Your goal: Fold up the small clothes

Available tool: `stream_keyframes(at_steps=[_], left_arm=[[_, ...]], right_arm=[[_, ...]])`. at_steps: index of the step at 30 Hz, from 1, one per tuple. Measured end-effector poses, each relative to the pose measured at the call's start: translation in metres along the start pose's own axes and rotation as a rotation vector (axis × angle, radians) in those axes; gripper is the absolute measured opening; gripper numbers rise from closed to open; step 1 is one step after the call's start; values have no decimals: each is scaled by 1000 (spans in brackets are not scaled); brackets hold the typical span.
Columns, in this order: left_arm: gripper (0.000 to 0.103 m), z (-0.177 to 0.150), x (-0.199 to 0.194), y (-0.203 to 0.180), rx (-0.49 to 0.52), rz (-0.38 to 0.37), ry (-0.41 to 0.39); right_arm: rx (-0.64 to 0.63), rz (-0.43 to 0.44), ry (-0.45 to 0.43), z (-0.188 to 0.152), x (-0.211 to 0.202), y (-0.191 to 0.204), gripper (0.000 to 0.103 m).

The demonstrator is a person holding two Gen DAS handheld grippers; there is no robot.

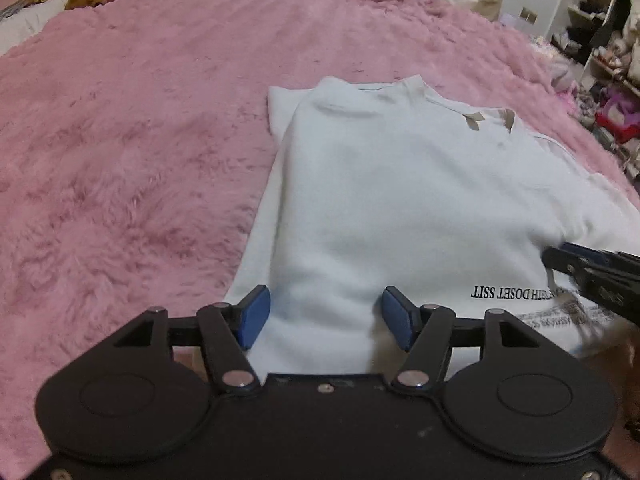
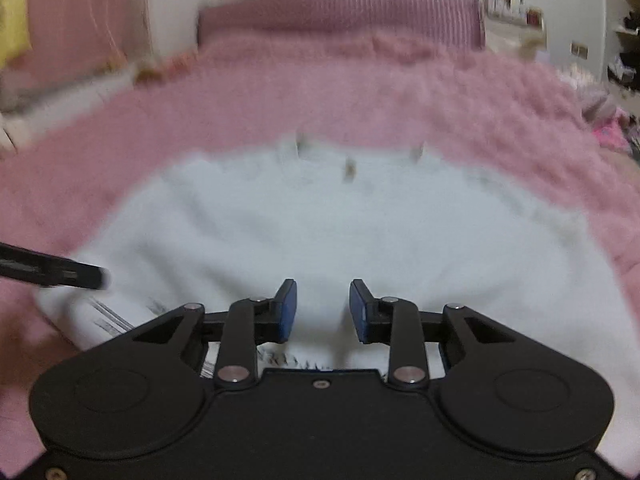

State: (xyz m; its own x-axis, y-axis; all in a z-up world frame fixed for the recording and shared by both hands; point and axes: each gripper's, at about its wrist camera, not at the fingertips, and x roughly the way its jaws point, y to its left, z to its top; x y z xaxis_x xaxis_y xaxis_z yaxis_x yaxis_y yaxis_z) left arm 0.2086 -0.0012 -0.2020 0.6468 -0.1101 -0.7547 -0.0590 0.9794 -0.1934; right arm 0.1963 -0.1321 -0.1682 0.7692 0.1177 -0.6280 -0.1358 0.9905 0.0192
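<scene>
Fingers [image 1: 256,318] of left gripper [image 1: 326,316]: spread wide over near hem of white shirt [image 1: 392,200], gripping nothing. Right gripper [image 2: 323,310]: narrow gap, cloth beneath, no visible pinch. Shirt: partly folded, flat on pink blanket [image 1: 132,160] covering bed; black lettering at hem.

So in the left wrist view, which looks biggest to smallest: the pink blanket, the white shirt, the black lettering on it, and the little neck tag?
1. Pink blanket, which fills most of the view.
2. White shirt.
3. Black lettering.
4. Neck tag, though it lies farther from the camera, so it may look smaller than it is.
</scene>
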Motion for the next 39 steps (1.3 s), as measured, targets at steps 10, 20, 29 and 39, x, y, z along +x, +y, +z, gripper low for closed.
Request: stream_keyframes(at_steps=[10,20,29,39], left_arm=[[64,26,-63,-42,90,-57,-225],[65,19,11,-63,83,-72,-104],[65,32,-8,-11,-53,3,-144],[65,58,-34,-54,-10,-151,-243]], right_arm=[[108,-93,-149,-2,-57,-39,28],[-179,-130,-88,-8,-9,3,28],[-90,-598,-46,-1,-48,-100,37],[-48,-253,-130,11,-64,-71,40]])
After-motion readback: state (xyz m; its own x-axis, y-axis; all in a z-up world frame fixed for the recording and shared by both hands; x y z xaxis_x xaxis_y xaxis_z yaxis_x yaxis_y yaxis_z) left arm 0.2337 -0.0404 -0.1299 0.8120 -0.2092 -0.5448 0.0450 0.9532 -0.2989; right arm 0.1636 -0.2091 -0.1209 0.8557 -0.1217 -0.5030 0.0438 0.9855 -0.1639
